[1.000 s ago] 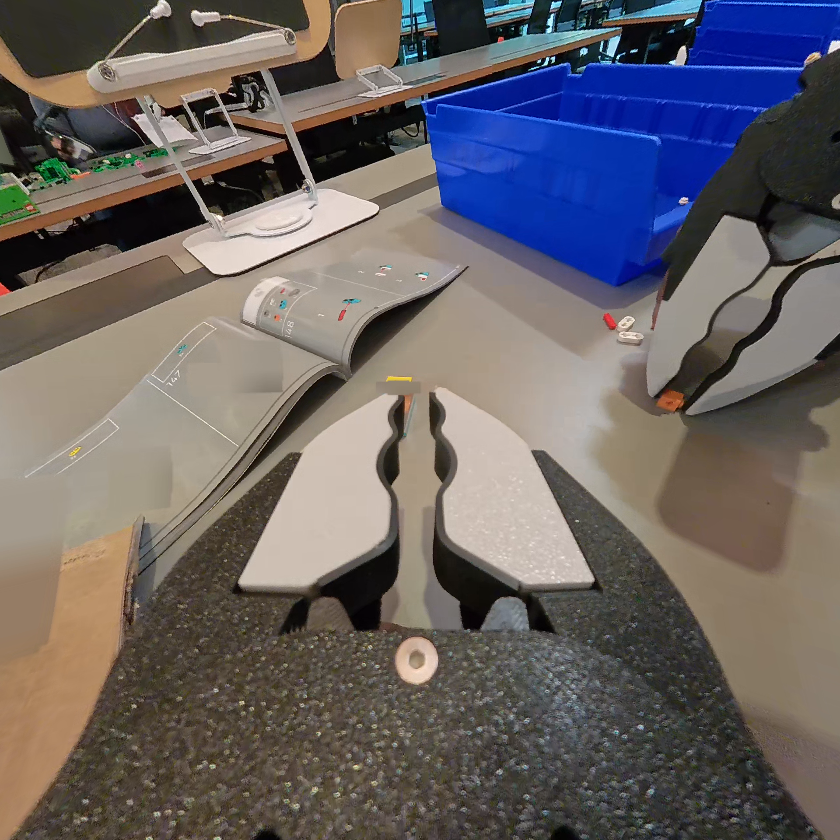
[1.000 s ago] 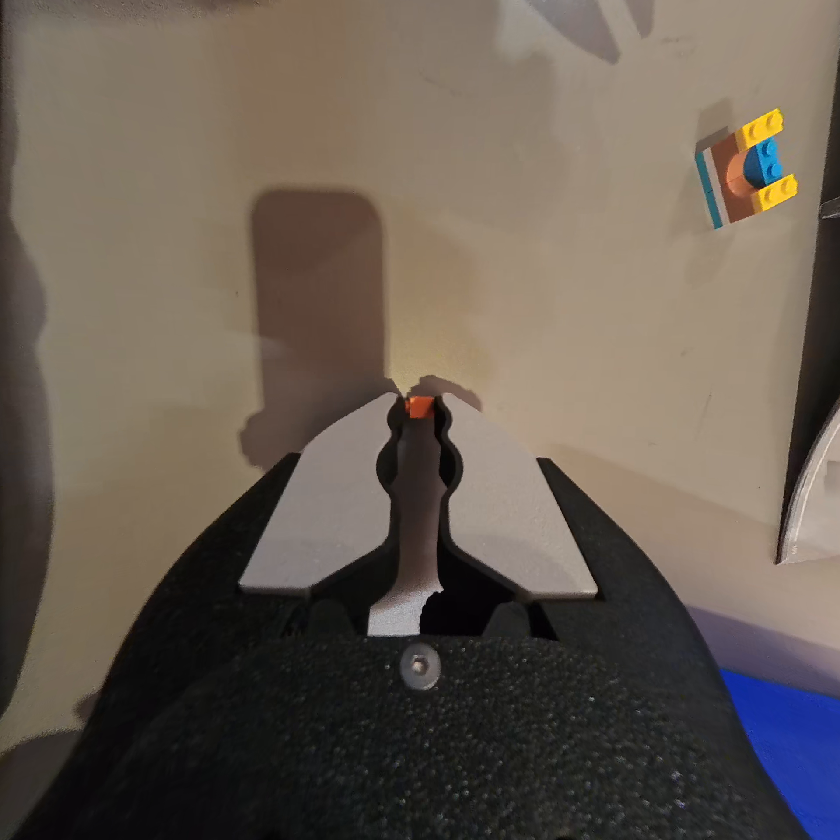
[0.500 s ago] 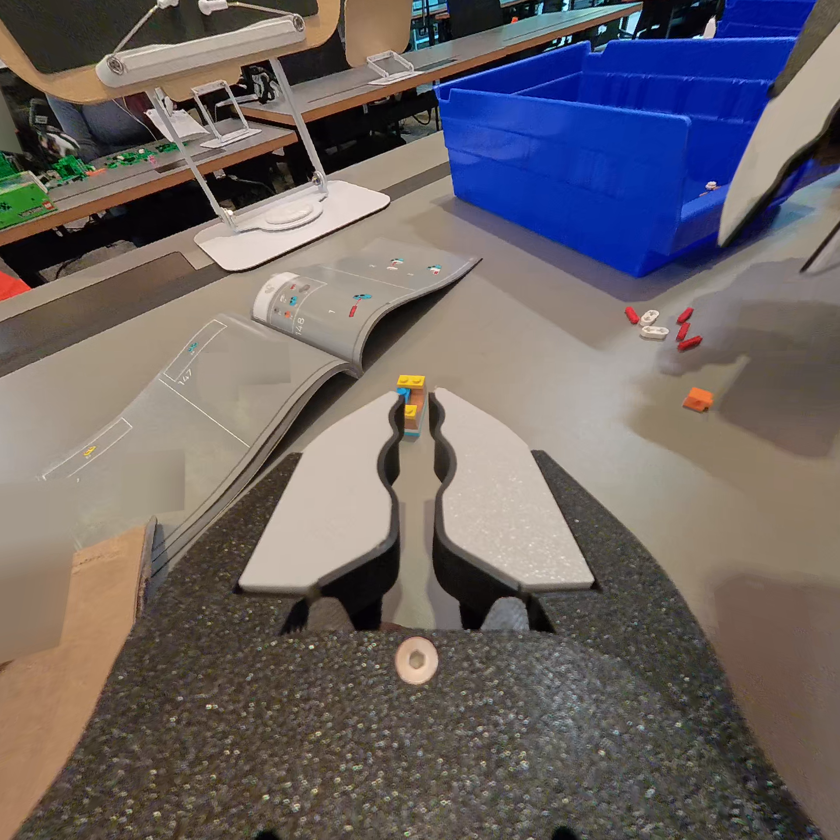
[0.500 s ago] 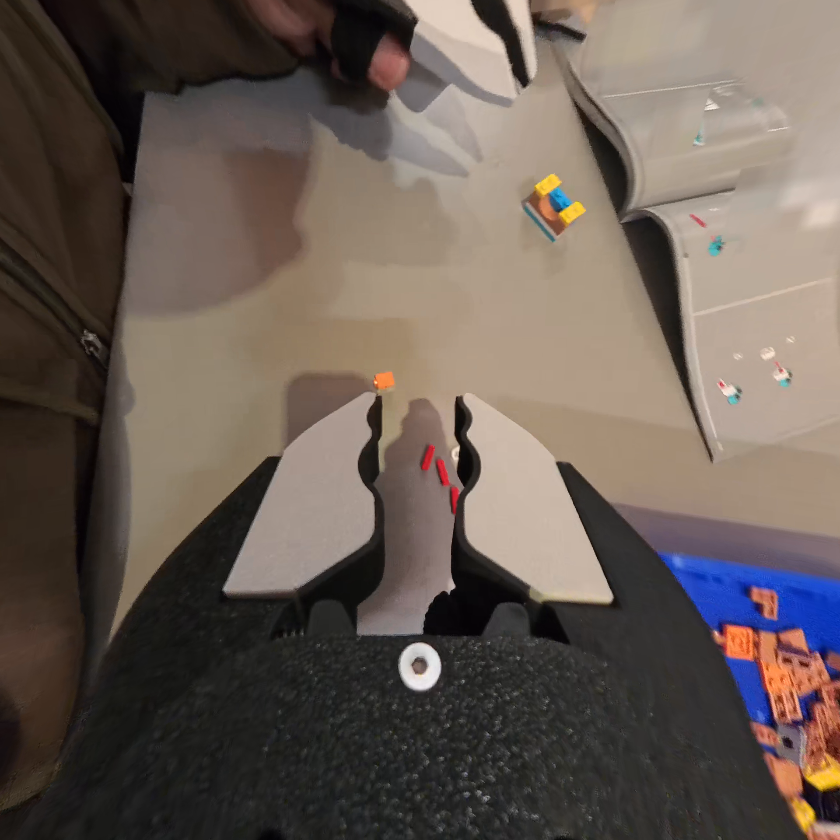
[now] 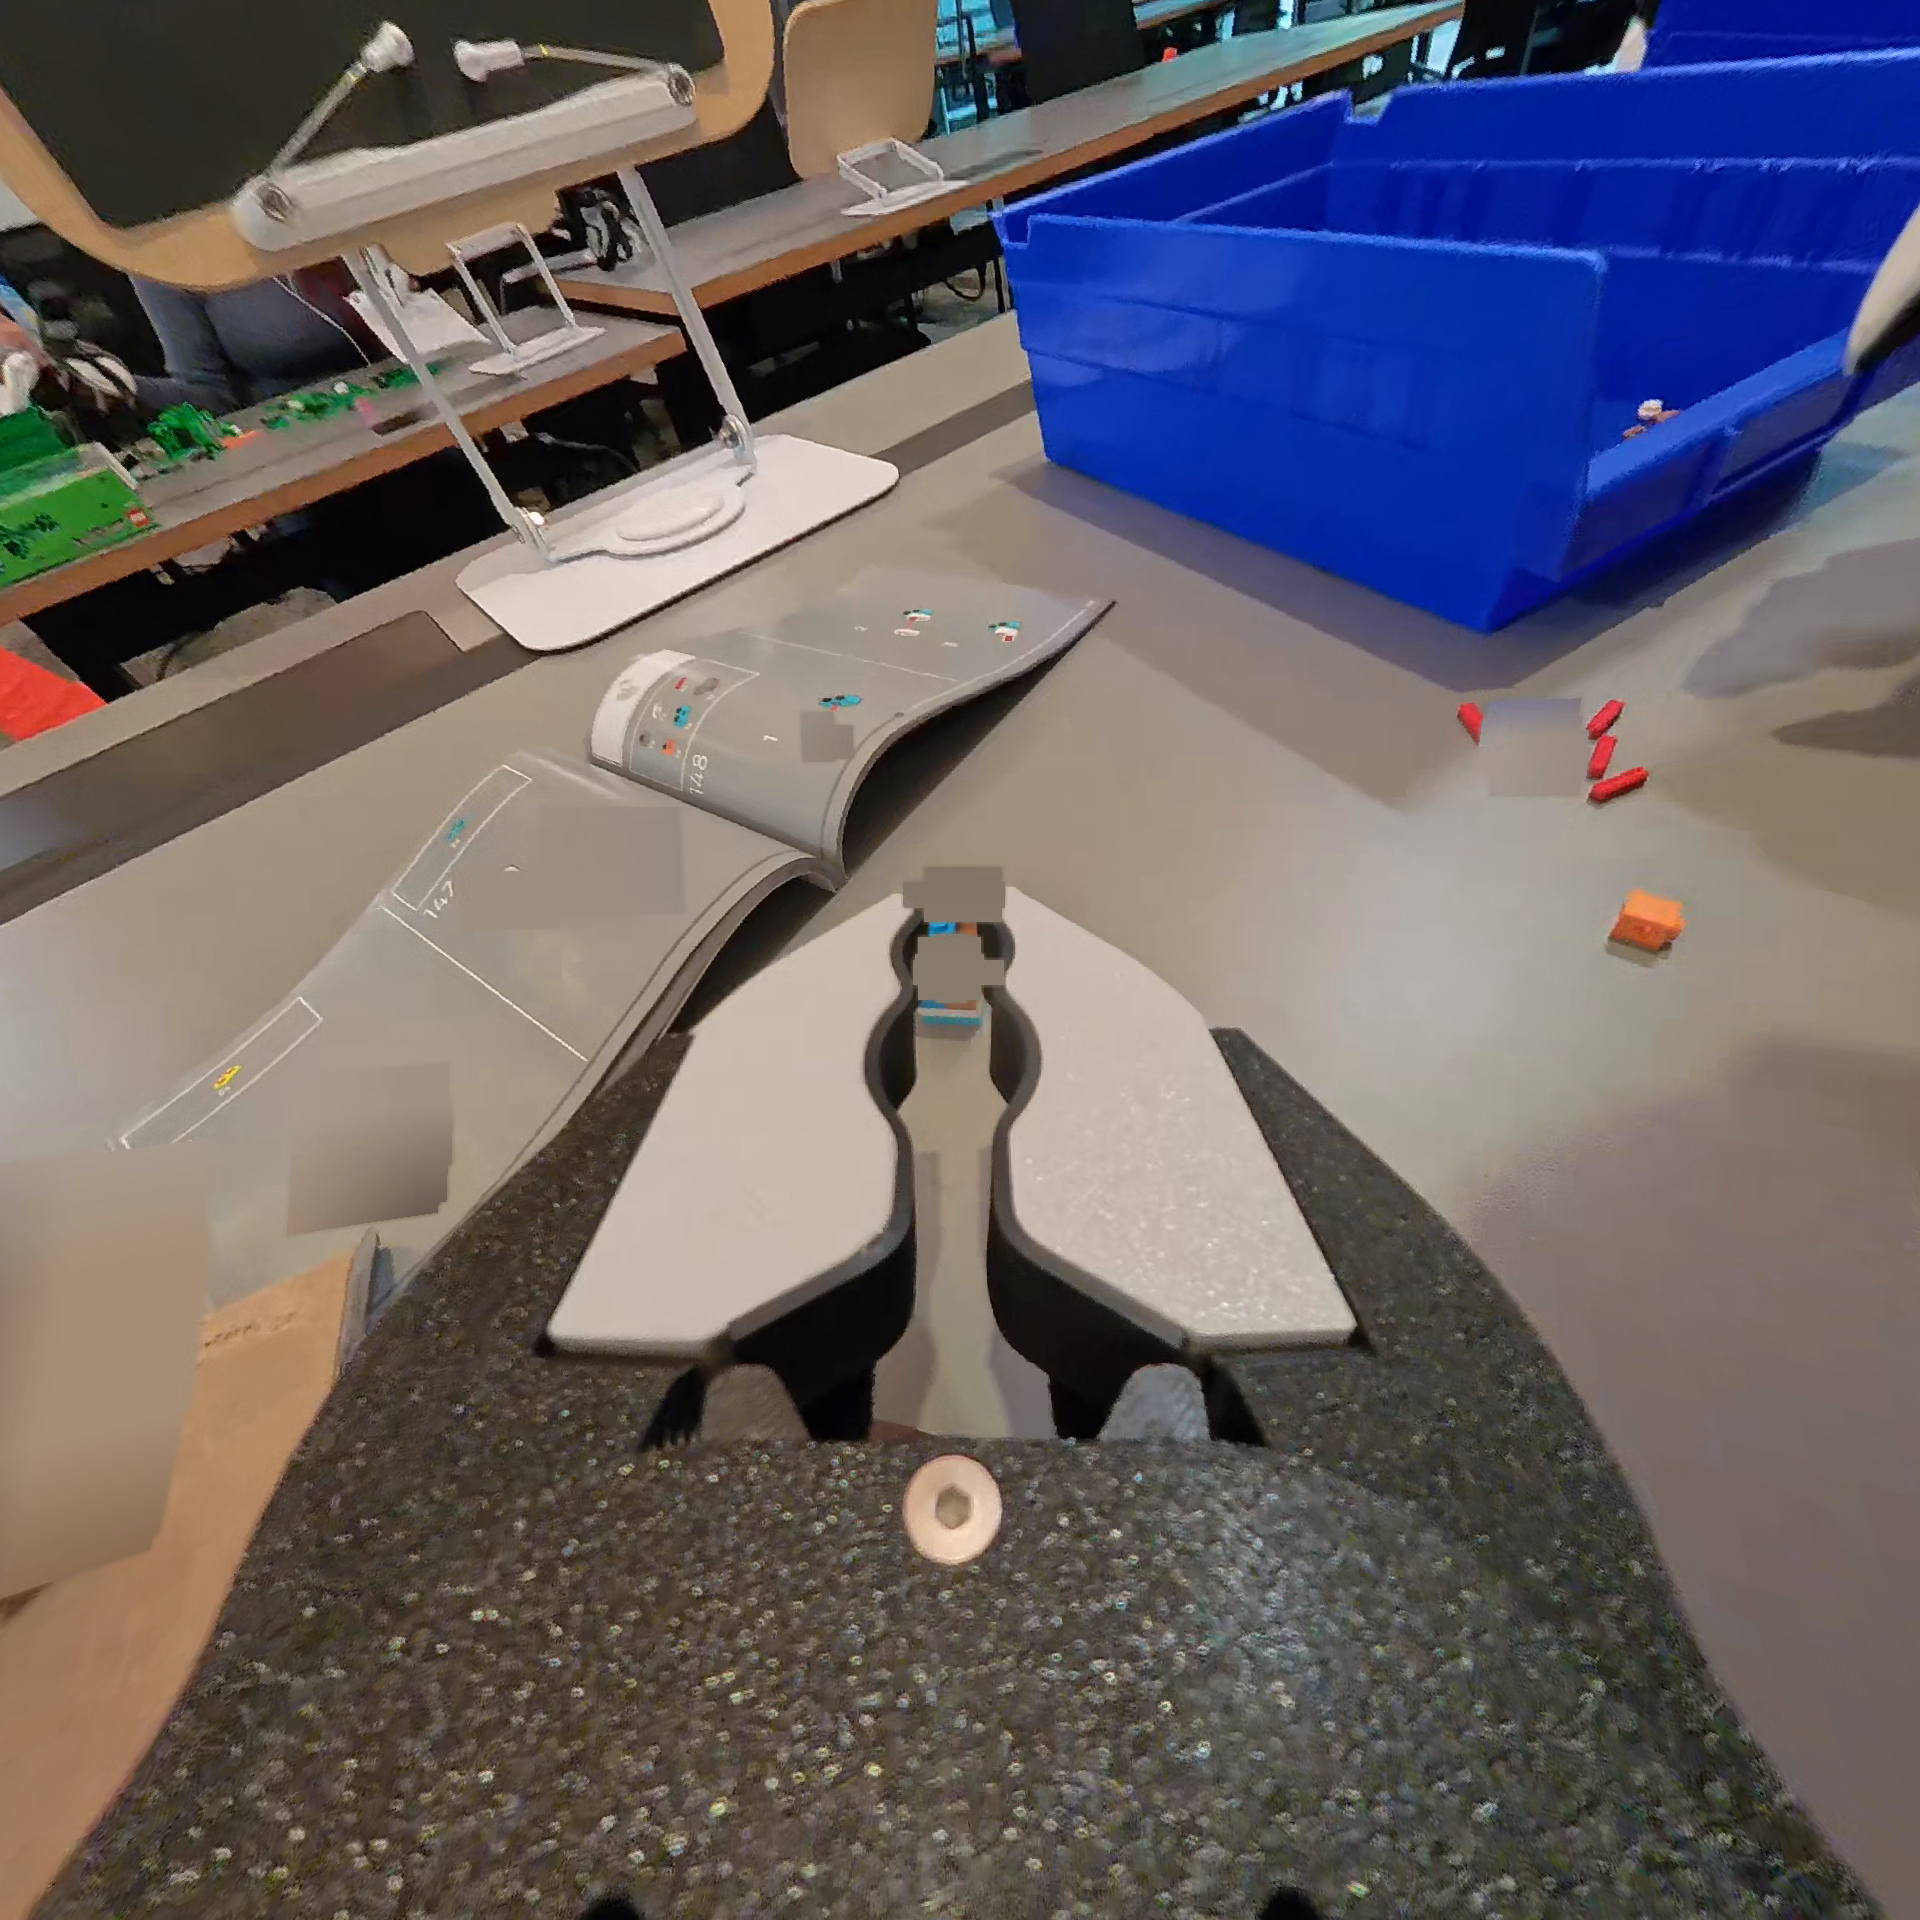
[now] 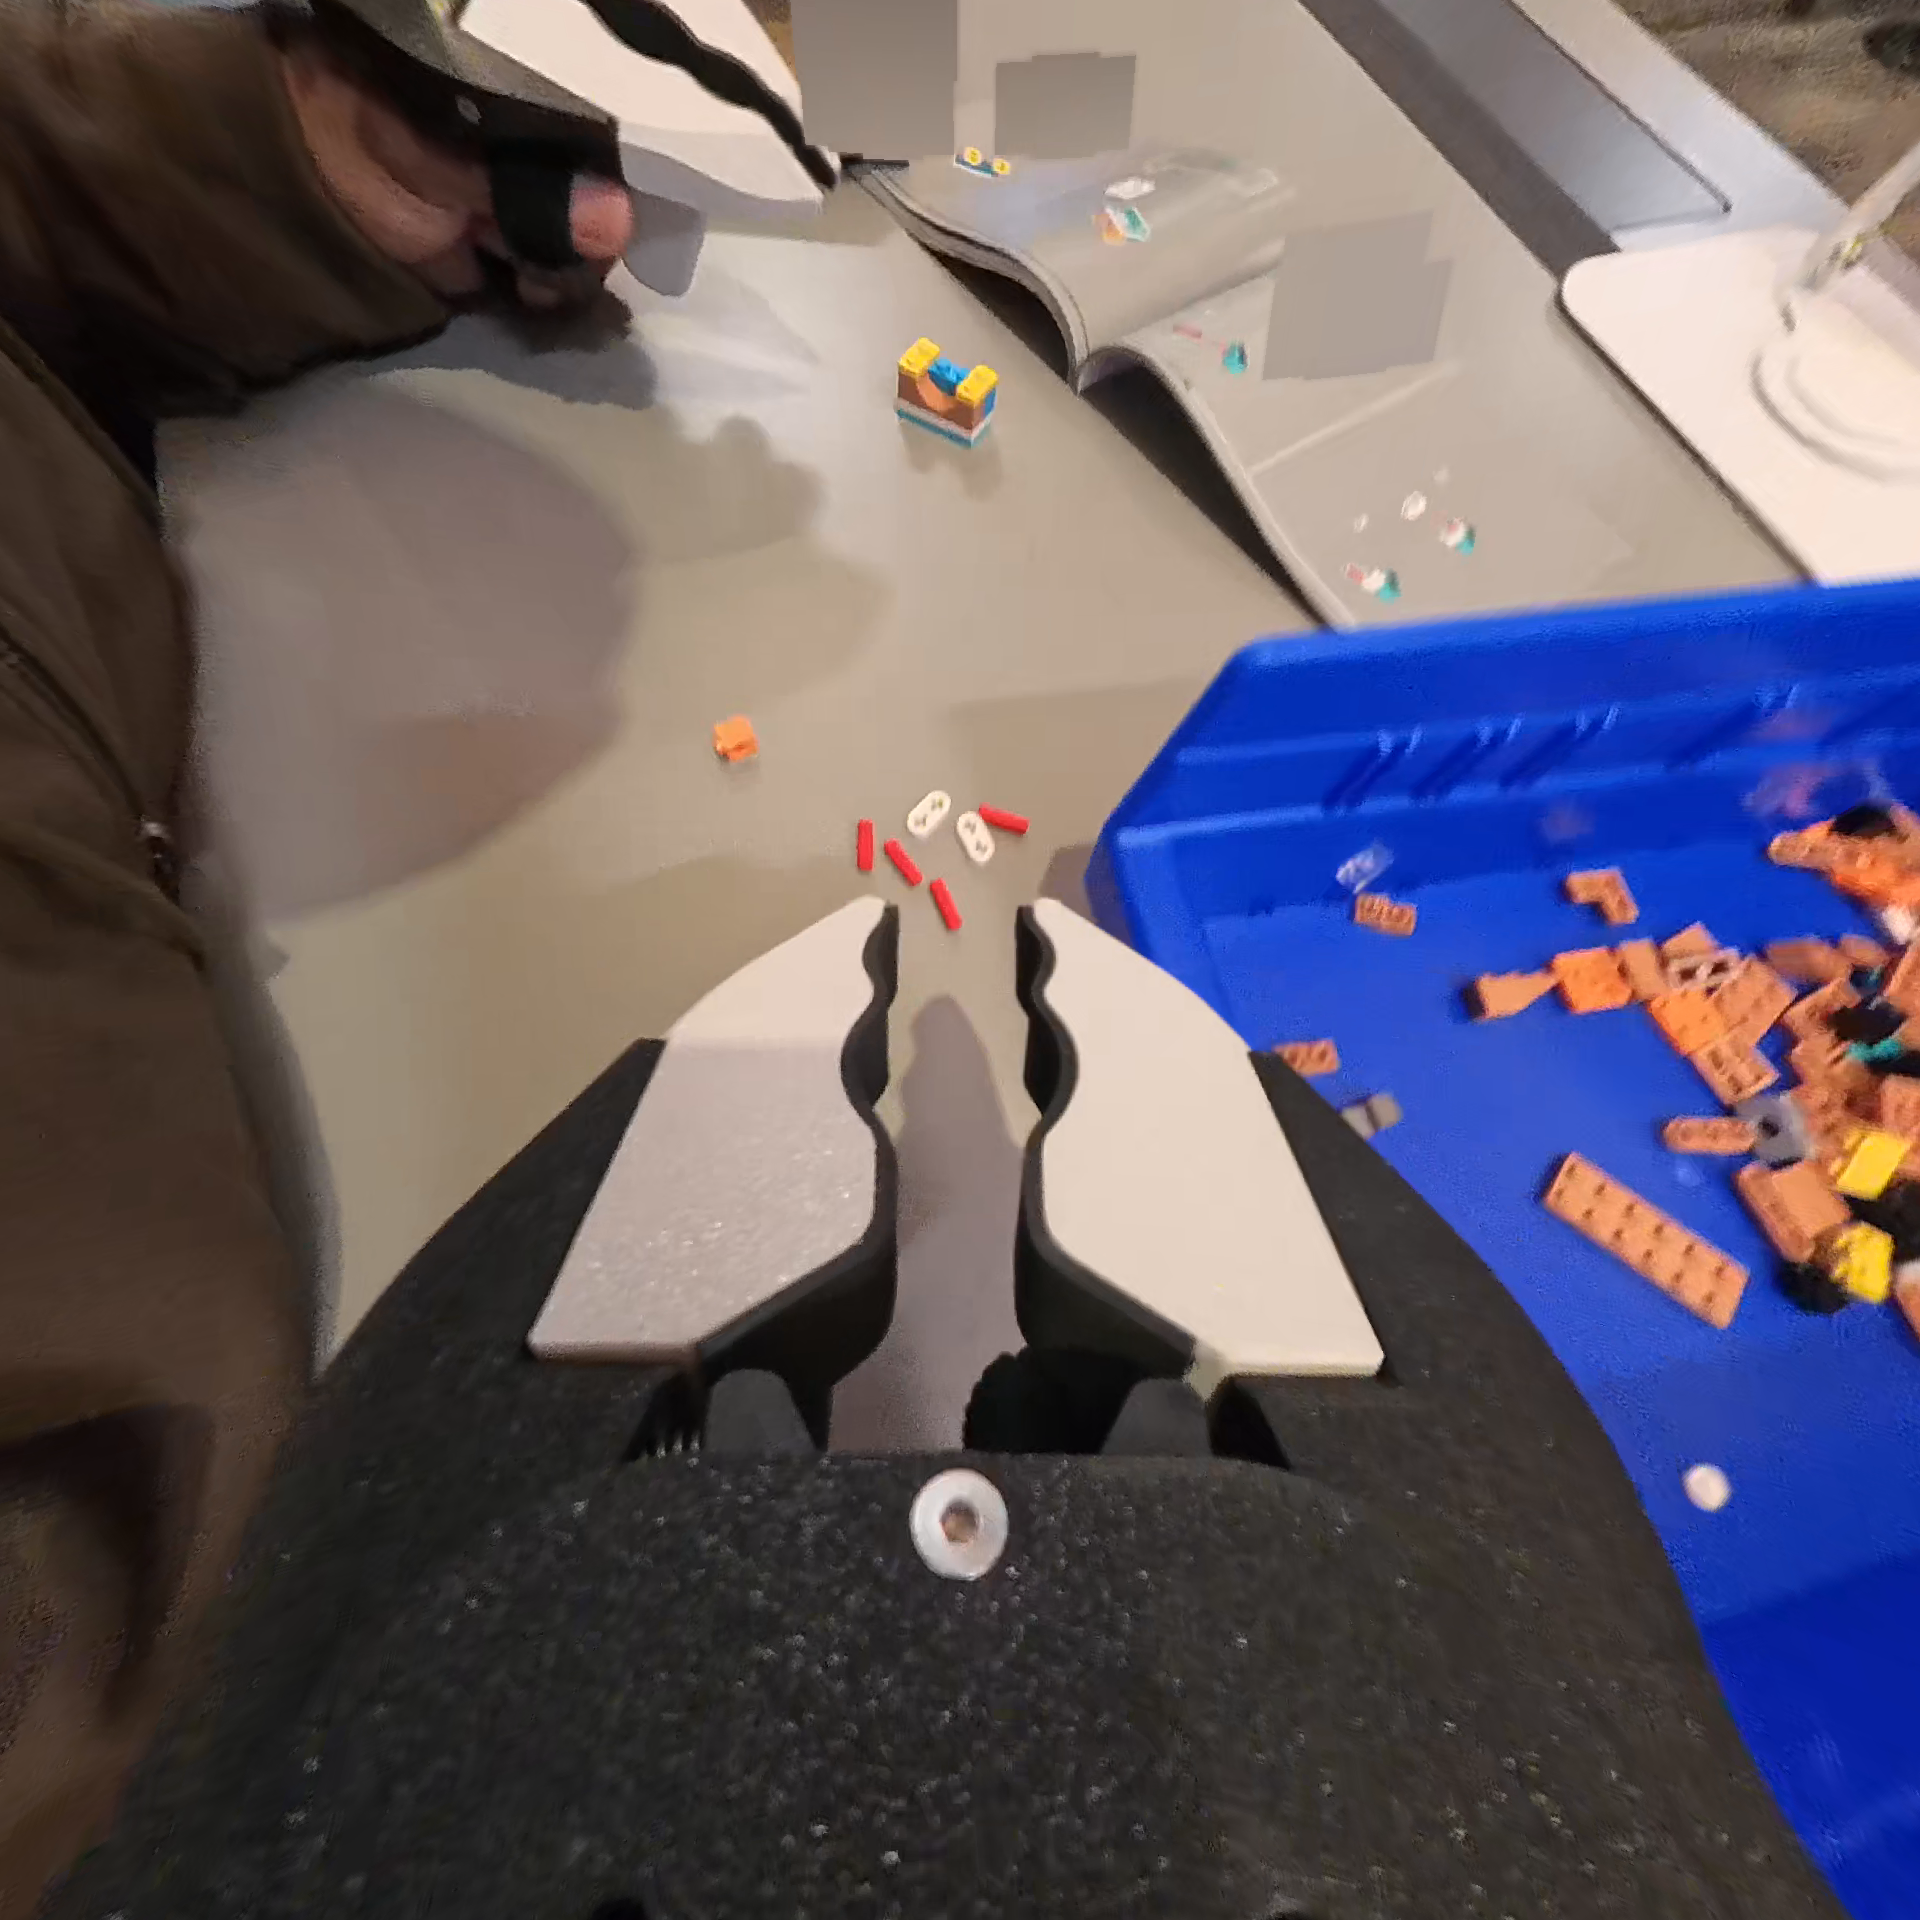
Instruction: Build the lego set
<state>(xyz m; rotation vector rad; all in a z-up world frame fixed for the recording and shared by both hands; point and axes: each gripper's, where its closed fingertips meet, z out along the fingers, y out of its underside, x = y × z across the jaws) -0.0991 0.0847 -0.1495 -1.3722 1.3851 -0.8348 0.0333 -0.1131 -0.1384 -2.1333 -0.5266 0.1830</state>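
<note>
A small Lego assembly [image 6: 945, 395] of brown, blue, yellow and white bricks stands on the grey table; in the left wrist view it [image 5: 948, 1013] shows just beyond my fingertips. My left gripper [image 5: 953, 912] is narrowly open and holds nothing; in the right wrist view it [image 6: 821, 171] hovers apart from the assembly. My right gripper [image 6: 954, 914] is open and empty, above the table beside the blue bin [image 6: 1455, 644]. A loose orange brick [image 6: 735, 738] lies on the table; it also shows in the left wrist view [image 5: 1647, 920].
Small red pieces [image 6: 904, 862] and two white pieces [image 6: 951, 826] lie ahead of my right fingertips. The bin holds several orange bricks [image 6: 1704, 997]. An open instruction booklet [image 5: 623, 883] and a white stand [image 5: 675, 530] lie behind. A person's brown sleeve [image 6: 104, 727] is at left. The grippers' ends are close to 25 cm from one another.
My right gripper opened, left the orange brick on the table, and rose back toward the blue bin. My left gripper edged closer to the assembly.
</note>
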